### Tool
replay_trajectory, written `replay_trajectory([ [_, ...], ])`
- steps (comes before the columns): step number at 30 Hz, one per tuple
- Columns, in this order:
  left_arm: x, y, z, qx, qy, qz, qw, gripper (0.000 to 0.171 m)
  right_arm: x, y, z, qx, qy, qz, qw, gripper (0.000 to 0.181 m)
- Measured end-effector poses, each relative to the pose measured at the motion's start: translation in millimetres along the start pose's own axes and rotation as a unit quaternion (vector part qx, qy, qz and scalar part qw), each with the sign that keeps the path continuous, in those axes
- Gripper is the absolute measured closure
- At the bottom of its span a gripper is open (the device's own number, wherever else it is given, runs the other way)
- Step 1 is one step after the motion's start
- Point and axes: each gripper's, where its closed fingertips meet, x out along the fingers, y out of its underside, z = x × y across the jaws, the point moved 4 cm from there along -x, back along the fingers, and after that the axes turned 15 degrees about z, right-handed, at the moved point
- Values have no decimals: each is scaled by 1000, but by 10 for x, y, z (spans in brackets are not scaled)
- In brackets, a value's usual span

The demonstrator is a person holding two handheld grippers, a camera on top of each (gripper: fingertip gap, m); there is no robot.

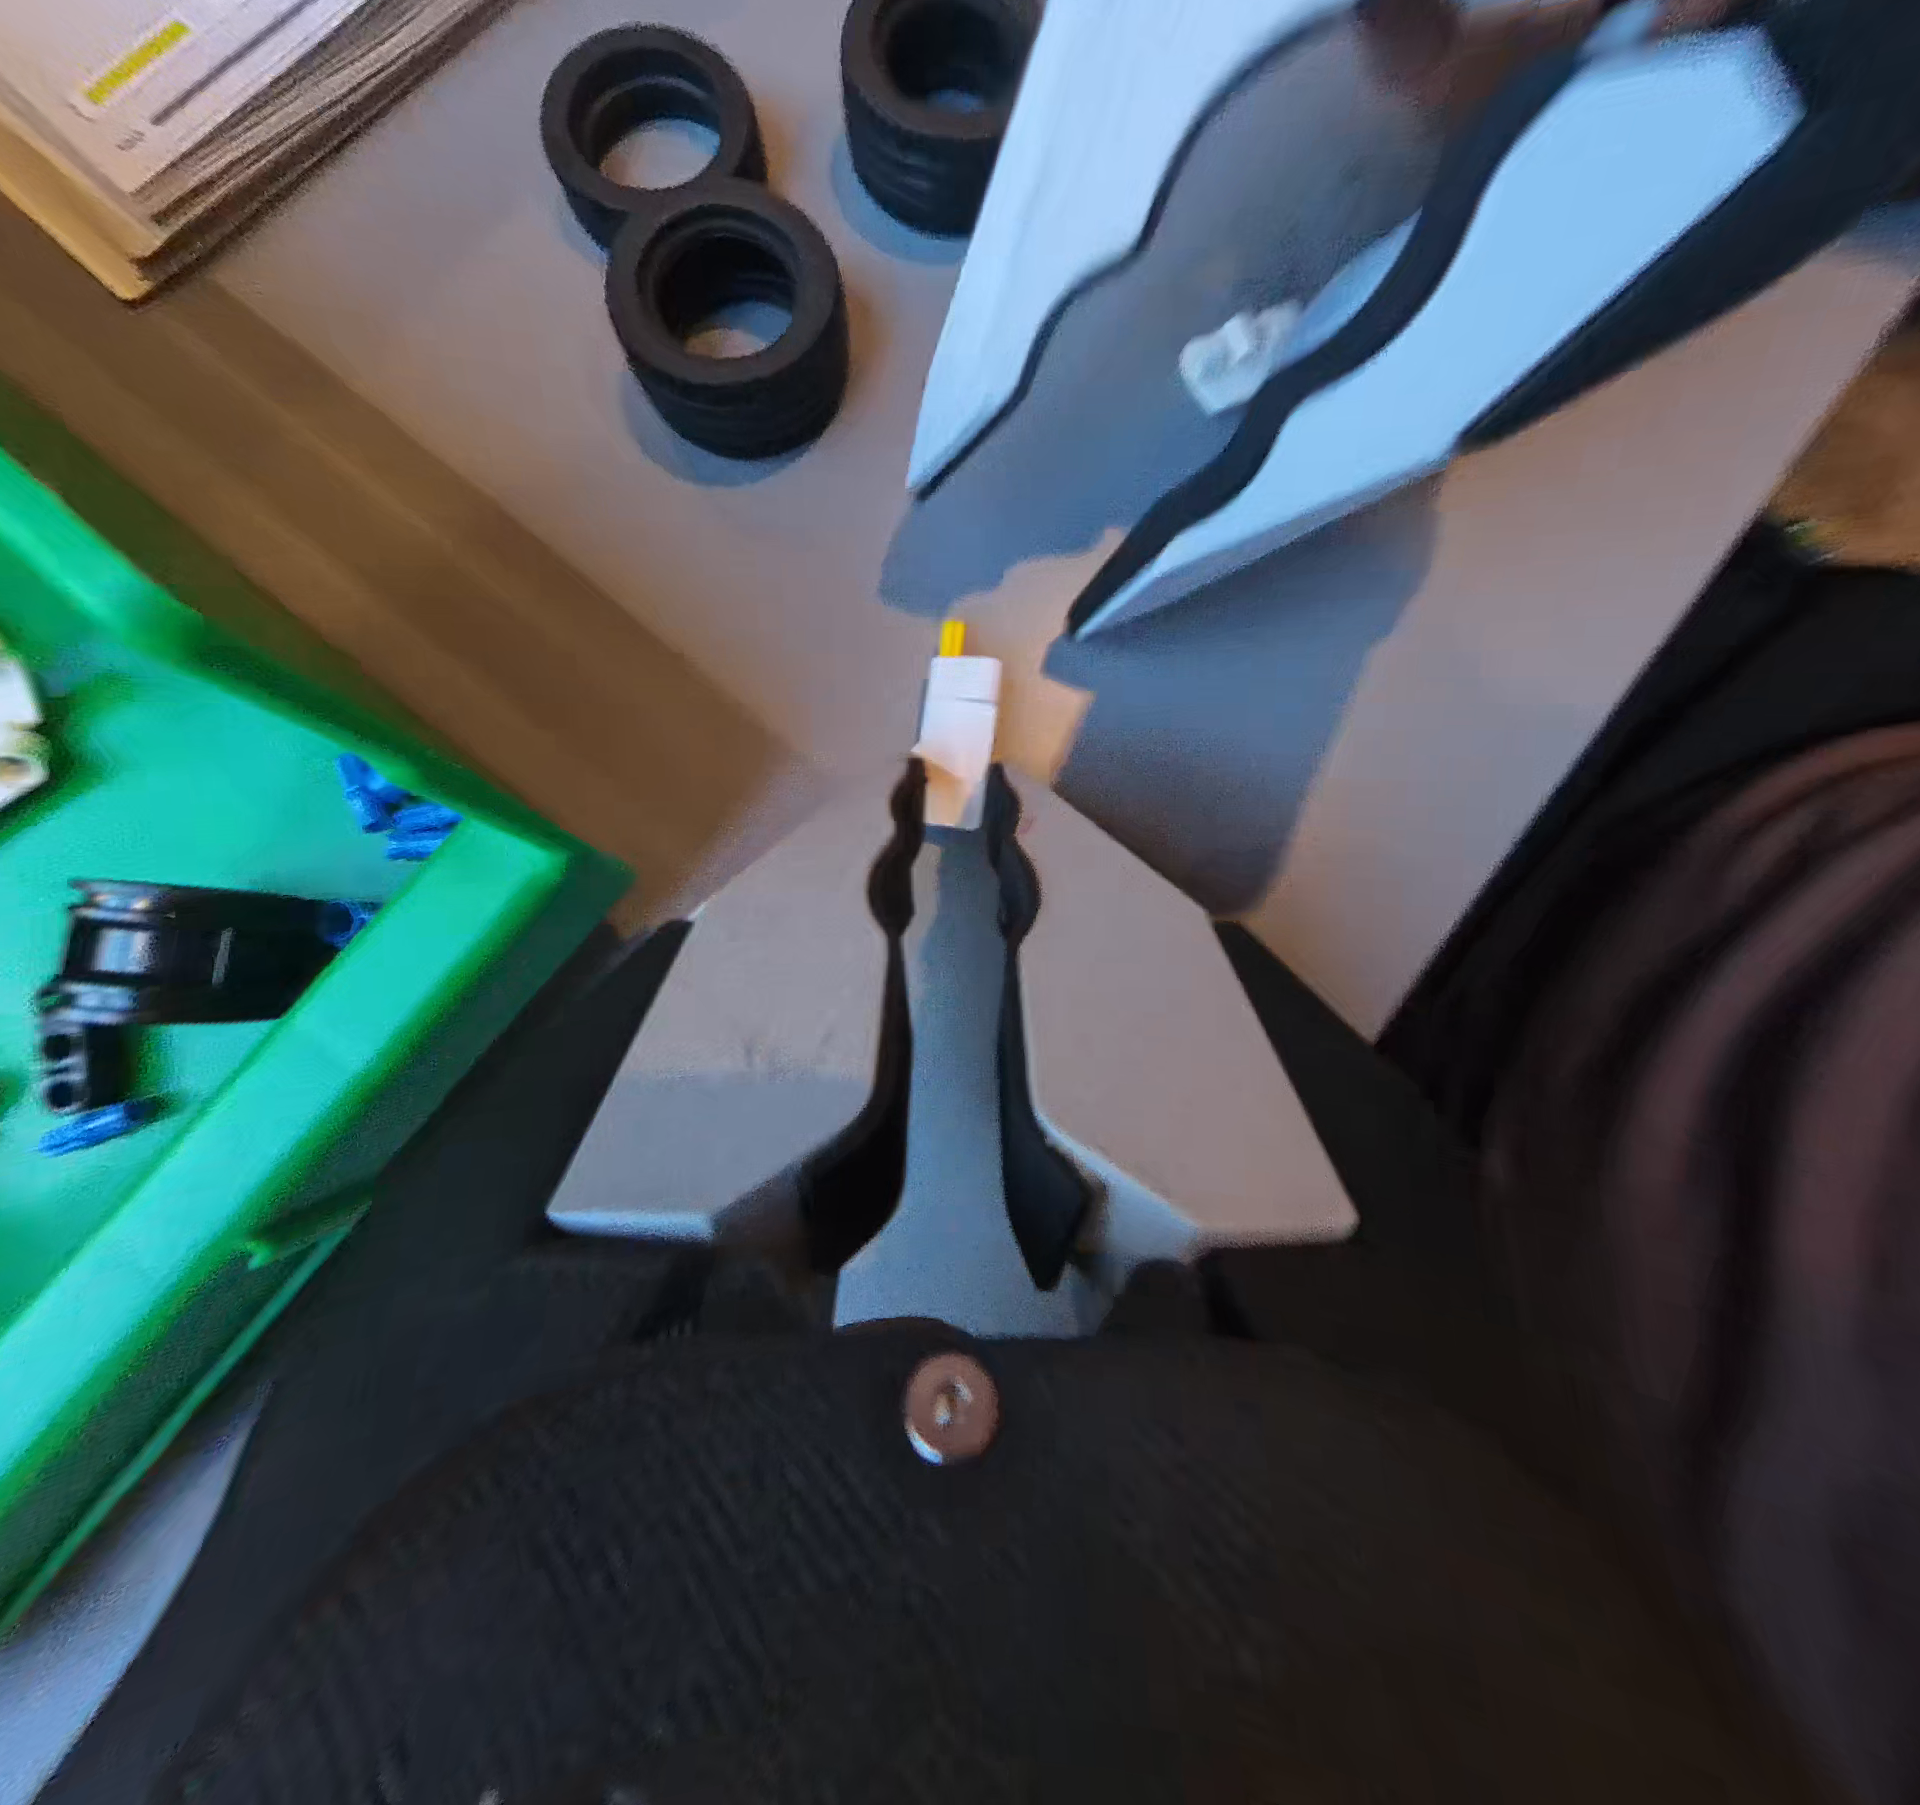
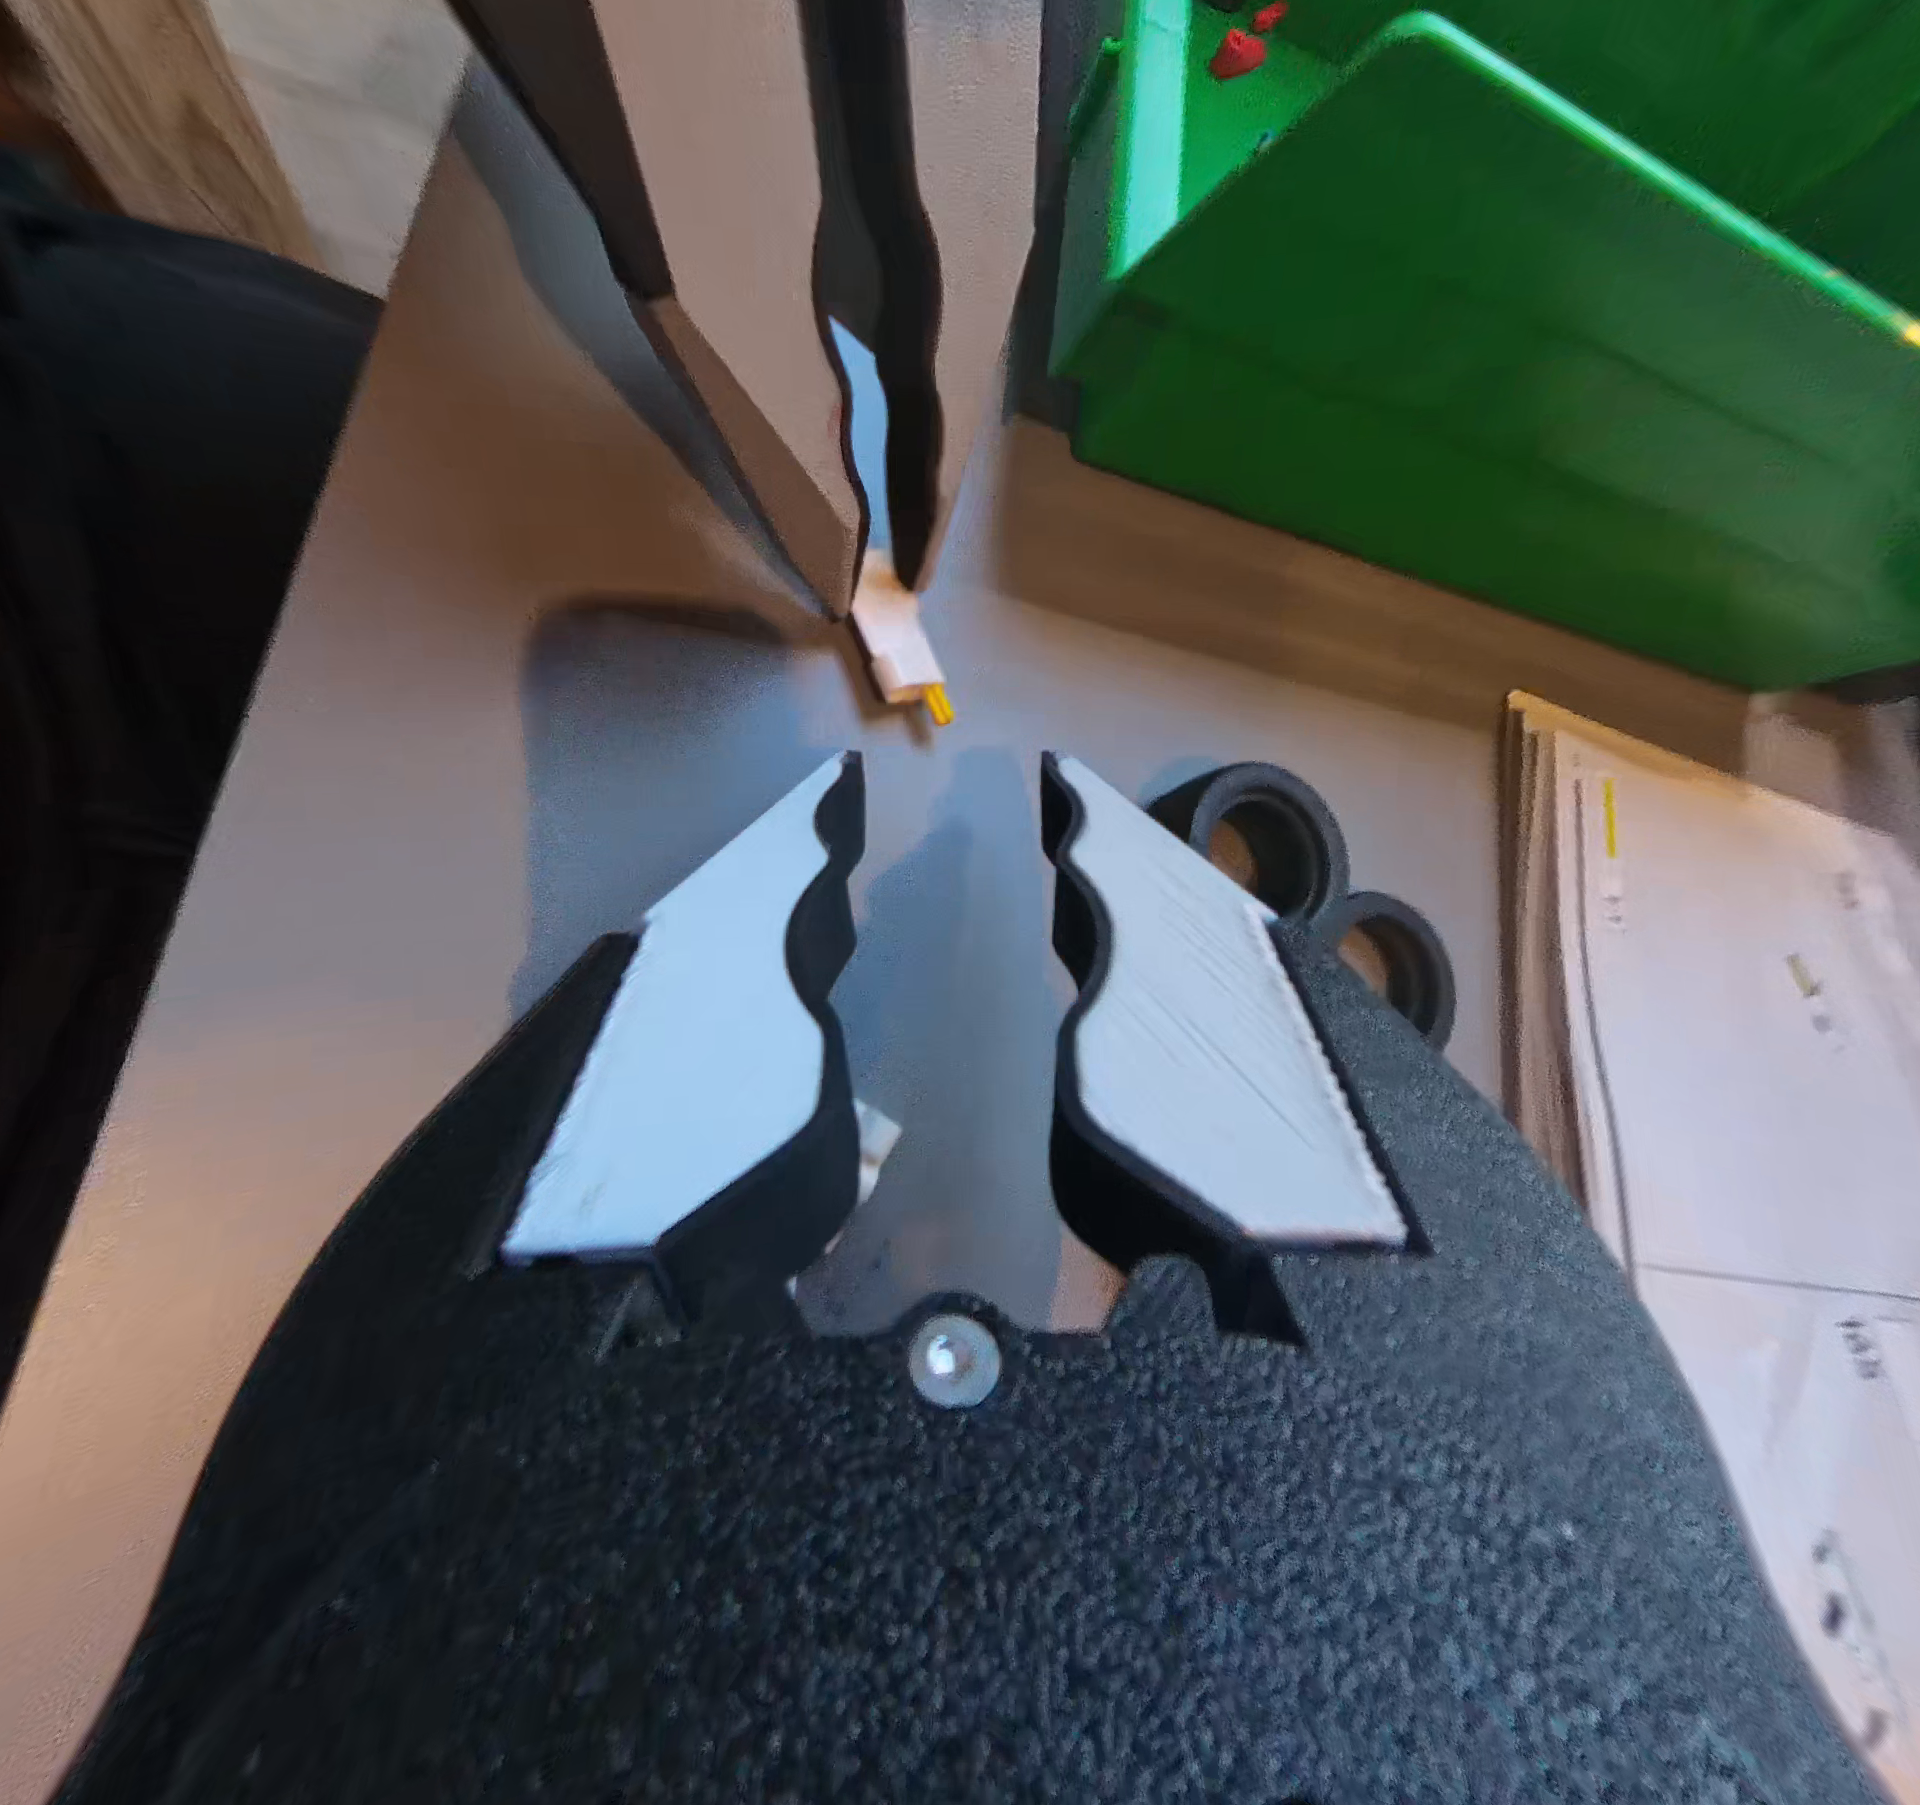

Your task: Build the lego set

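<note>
Held item: my left gripper (image 1: 951, 784) pinches a small white connector piece (image 1: 961, 716) at its fingertips, with a yellow axle (image 1: 952, 635) protruding from its far end; the assembly hangs above the grey table (image 1: 499, 384), clear of the surface. Facing item: my right gripper (image 2: 951, 768), fingers spread and empty, tips just short of the axle. Nearby stock: black tyres (image 1: 727, 321) standing on the table, green parts tray (image 1: 260, 1111) holding blue pins (image 1: 400, 815) and black parts, instruction booklet (image 1: 208, 41) at the table's far corner. Step in hand, as I judge it: a handover or regrip of the sub-assembly. Next move calls for closing on the axle squarely, without twisting it out of the connector.
</note>
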Motion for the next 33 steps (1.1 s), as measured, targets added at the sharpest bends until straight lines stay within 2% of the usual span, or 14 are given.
replay_trajectory([
  [1, -48, -30, -19, -9, 23, -20, 1000, 171, 26, -28, 33, -16, 7, 3, 1000, 147],
  [3, -88, -39, -43, -25, 69, -21, 997, 171, 51, -86, 126, -48, 10, 1, 999, 150],
  [7, 33, 27, 6, -37, 81, 0, 996, 171, 93, -116, 188, -64, 14, 3, 998, 181],
  [10, 38, 28, -10, -36, 83, -15, 996, 171, 84, -95, 171, -40, -3, 1, 999, 181],
  [12, 32, 25, -33, -33, 74, -24, 996, 171, 47, -31, 114, -25, 9, 12, 1000, 172],
  [15, 58, 16, -125, -27, 75, -23, 997, 171, -162, 150, -39, 24, 46, 19, 998, 170],
  [18, 51, 2, -85, -13, 21, -24, 999, 171, -427, 462, -141, 115, 41, 16, 992, 170],
  [22, -50, 0, -210, 25, 18, -39, 999, 149, -601, 769, -19, 215, -11, 10, 976, 158],
  [27, -33, 15, -213, 76, 1, -27, 997, 145, -520, 802, 209, 232, -41, 28, 971, 154],
  [33, 82, -33, -214, 108, 7, -9, 994, 145, -394, 737, 214, 215, -50, 39, 974, 152],
])
